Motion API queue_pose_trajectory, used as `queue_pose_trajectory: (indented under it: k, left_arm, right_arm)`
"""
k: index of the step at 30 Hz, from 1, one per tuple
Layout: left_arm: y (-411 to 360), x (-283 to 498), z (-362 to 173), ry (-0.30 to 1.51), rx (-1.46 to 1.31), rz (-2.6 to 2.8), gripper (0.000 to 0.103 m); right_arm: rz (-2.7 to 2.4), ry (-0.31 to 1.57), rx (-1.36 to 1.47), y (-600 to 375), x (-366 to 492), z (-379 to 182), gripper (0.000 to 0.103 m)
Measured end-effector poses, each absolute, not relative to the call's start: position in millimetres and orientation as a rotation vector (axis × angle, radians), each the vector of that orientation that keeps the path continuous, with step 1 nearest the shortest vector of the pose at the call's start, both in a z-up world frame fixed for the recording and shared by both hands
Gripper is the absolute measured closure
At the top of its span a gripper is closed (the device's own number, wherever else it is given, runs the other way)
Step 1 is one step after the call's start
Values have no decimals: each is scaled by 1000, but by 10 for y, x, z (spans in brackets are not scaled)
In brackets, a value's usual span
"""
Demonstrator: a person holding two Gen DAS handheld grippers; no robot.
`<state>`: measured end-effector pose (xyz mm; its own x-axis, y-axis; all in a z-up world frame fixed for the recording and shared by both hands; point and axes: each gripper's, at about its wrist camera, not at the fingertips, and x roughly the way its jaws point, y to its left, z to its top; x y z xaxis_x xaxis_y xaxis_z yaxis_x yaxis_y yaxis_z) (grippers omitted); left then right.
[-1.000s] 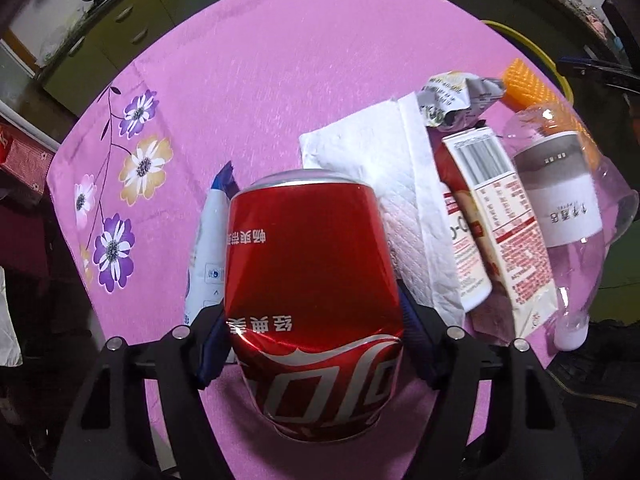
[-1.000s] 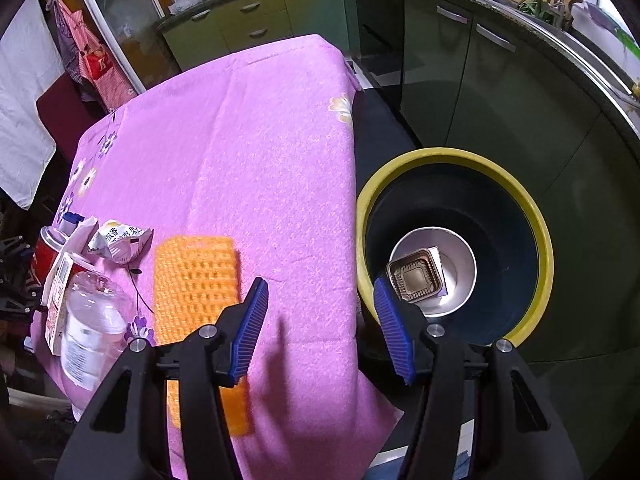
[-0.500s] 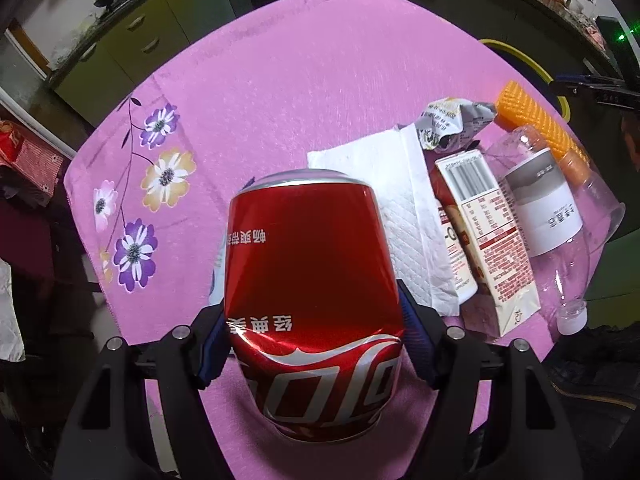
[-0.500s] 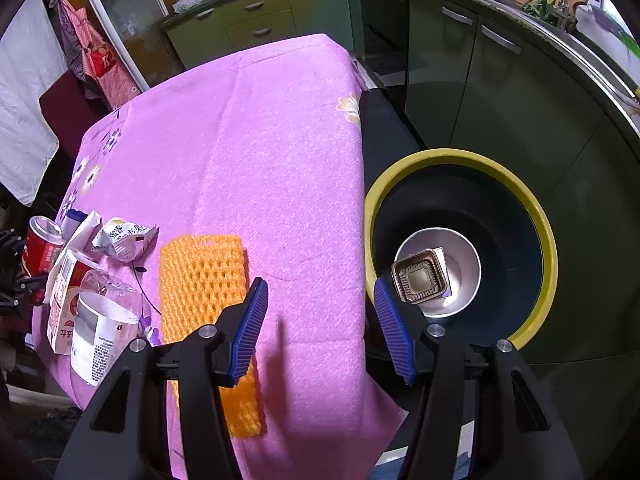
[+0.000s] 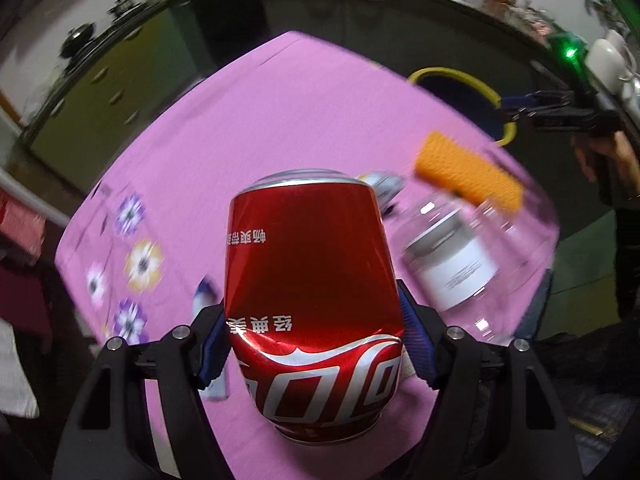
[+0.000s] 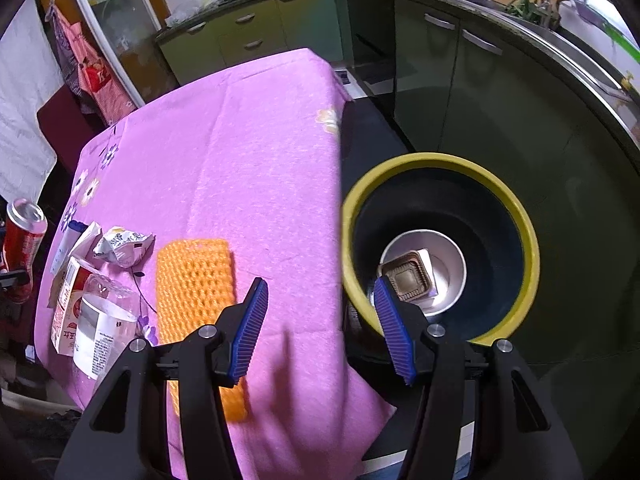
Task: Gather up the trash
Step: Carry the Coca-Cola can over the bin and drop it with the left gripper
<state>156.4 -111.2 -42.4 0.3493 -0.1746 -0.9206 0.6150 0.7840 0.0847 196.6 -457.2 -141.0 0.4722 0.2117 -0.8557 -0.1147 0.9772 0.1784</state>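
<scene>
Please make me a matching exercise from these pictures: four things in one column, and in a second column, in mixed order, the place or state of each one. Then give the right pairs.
Things:
1. red soda can
2. orange foam net
3. brown square tray
4. right gripper

Places or states:
A. lies flat on the pink tablecloth
B. open, holding nothing
C. clamped between the left gripper's fingers
D. inside the yellow-rimmed bin, in a white bowl

Right pairs: 1-C, 2-A, 3-D, 4-B
</scene>
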Motion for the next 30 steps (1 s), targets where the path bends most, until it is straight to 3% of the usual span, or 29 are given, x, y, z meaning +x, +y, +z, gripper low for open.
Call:
queue_pose_trajectory:
  k: [12, 25, 28, 30]
  left_arm:
    - [-2963, 1950, -313, 1096, 555, -875, 34]
    - [-4808, 2558, -1242, 1203, 614, -986, 34]
    - [-5049, 2704, -1463, 1222, 629, -950, 34]
    - [-5117, 2780, -1538, 1228, 640, -912, 27]
  right_arm:
    - [79, 1030, 187, -5292, 1613, -1388, 48]
    - [-63, 1032, 310, -6038, 1129, -1508, 48]
    - [-81, 1037, 329, -6114, 1055, -1541, 42]
    - [-85, 1044, 332, -6140, 1034, -1570, 42]
